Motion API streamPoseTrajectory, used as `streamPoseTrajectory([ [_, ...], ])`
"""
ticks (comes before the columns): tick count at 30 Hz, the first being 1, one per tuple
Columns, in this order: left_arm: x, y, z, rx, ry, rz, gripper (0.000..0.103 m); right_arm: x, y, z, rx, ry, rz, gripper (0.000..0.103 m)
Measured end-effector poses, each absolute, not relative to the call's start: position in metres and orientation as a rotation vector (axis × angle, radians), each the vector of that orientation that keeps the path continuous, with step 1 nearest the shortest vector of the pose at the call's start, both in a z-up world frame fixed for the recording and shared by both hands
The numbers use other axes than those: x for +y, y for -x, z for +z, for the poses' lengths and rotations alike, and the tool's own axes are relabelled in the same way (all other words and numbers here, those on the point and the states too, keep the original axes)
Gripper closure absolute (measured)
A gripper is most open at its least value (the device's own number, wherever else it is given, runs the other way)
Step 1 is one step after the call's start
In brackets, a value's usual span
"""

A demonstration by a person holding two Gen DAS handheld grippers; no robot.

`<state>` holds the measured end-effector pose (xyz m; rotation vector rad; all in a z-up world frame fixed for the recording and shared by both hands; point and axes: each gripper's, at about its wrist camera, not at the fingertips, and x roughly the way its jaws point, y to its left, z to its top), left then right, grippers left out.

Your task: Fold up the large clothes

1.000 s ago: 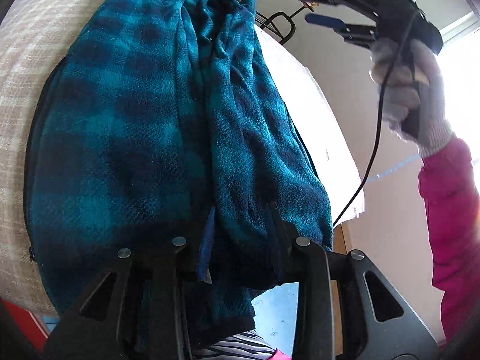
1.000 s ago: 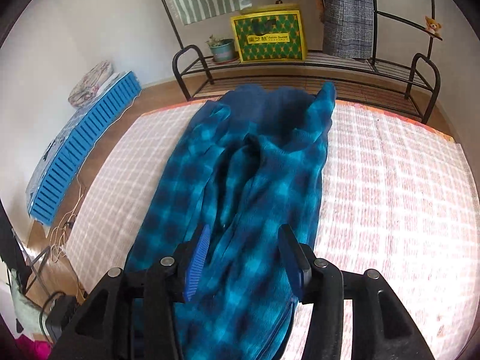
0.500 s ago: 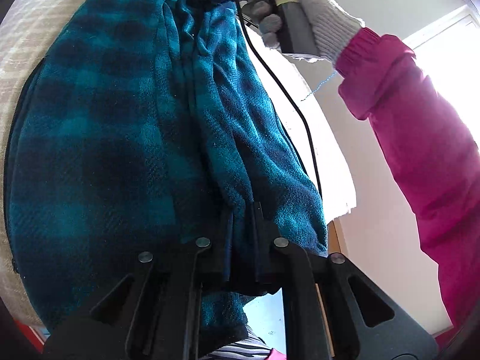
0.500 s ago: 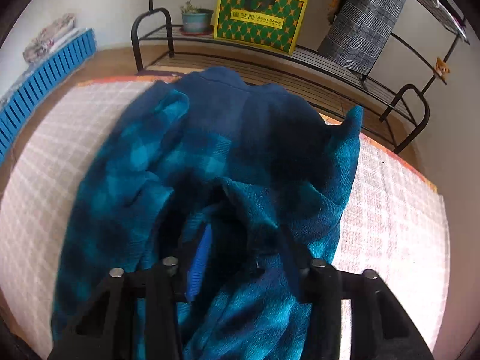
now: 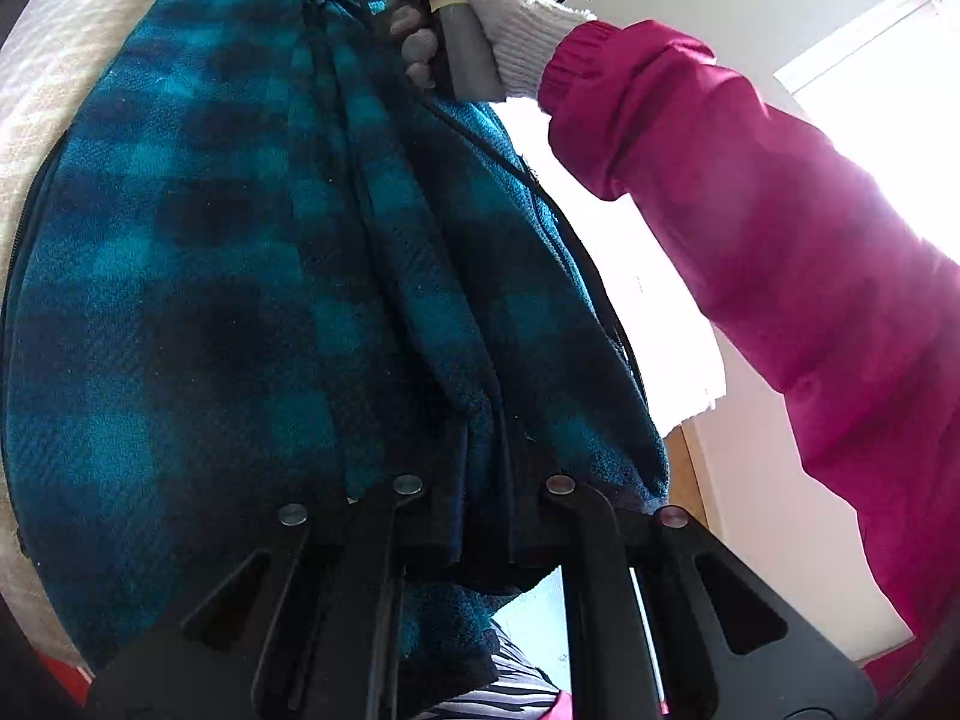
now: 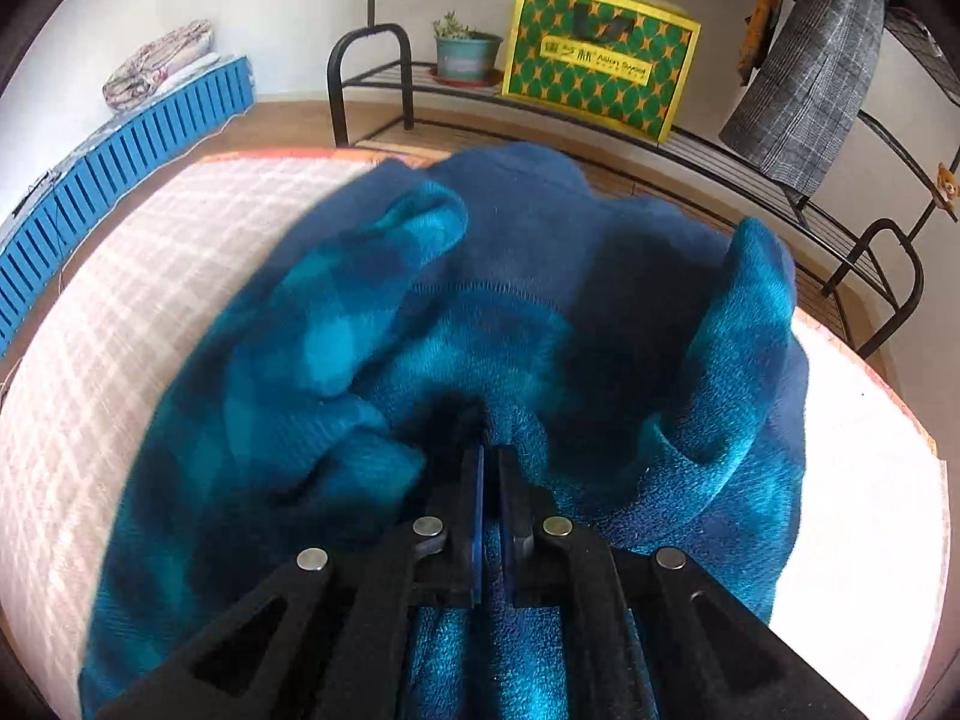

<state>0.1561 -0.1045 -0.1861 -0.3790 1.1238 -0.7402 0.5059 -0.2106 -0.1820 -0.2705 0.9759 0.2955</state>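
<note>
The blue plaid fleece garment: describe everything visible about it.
The fleece garment is fuzzy teal with dark navy checks and a plain navy inner part at its far end. A dark zipper line runs along one edge. It lies lengthwise on a pale checked bed cover, bunched into long folds down the middle. The right claw is shut on a fold near the far end; the left claw pinches a fold near the hem, which hangs off the bed edge.

- Right gripper (image 6: 489,468): jaws nearly together, pinching a fold of the fleece (image 6: 336,348).
- Fleece bunched on a checked mat (image 6: 150,252).
- Behind: rack (image 6: 372,84), plant (image 6: 467,51), green box (image 6: 600,60).
</note>
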Motion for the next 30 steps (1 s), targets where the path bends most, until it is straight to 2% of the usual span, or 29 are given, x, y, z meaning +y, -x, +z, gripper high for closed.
streamPoseTrajectory([
  [2, -0.107, -0.155, -0.186, 1.125, 0.370, -0.742, 0.096, -0.222, -0.507, -0.177, 0.985, 0.197, 0.336, 0.099],
  [3, -0.108, -0.155, -0.185, 1.124, 0.366, -0.743, 0.096, -0.230, -0.505, -0.170, 0.995, 0.159, 0.355, 0.091],
  [4, -0.108, -0.156, -0.184, 1.123, 0.361, -0.743, 0.096, -0.238, -0.501, -0.159, 0.991, 0.131, 0.357, 0.078],
  [6, -0.112, -0.157, -0.182, 1.122, 0.367, -0.743, 0.096, -0.259, -0.482, -0.134, 0.954, 0.061, 0.374, 0.069],
  [8, -0.110, -0.158, -0.180, 1.117, 0.379, -0.742, 0.096, -0.289, -0.452, -0.114, 0.937, -0.040, 0.386, 0.069],
  [13, -0.102, -0.160, -0.179, 1.112, 0.417, -0.735, 0.096, -0.357, -0.352, -0.090, 0.963, -0.172, 0.344, 0.059],
  [17, -0.095, -0.163, -0.183, 1.123, 0.454, -0.723, 0.096, -0.383, -0.274, -0.118, 1.071, -0.246, 0.295, 0.054],
  [19, -0.090, -0.163, -0.187, 1.127, 0.466, -0.718, 0.096, -0.393, -0.240, -0.140, 1.141, -0.333, 0.289, 0.048],
  [24, -0.085, -0.157, -0.188, 1.132, 0.474, -0.705, 0.096, -0.384, -0.204, -0.191, 1.223, -0.413, 0.305, 0.050],
  [25, -0.088, -0.154, -0.186, 1.132, 0.478, -0.703, 0.096, -0.381, -0.202, -0.196, 1.225, -0.450, 0.350, 0.074],
  [26, -0.087, -0.153, -0.183, 1.129, 0.488, -0.705, 0.096, -0.376, -0.202, -0.197, 1.233, -0.461, 0.392, 0.088],
  [28, -0.086, -0.149, -0.174, 1.102, 0.501, -0.708, 0.096, -0.374, -0.198, -0.184, 1.214, -0.382, 0.358, 0.093],
  [30, -0.089, -0.144, -0.171, 1.081, 0.476, -0.706, 0.096, -0.382, -0.190, -0.167, 1.171, -0.342, 0.343, 0.094],
])
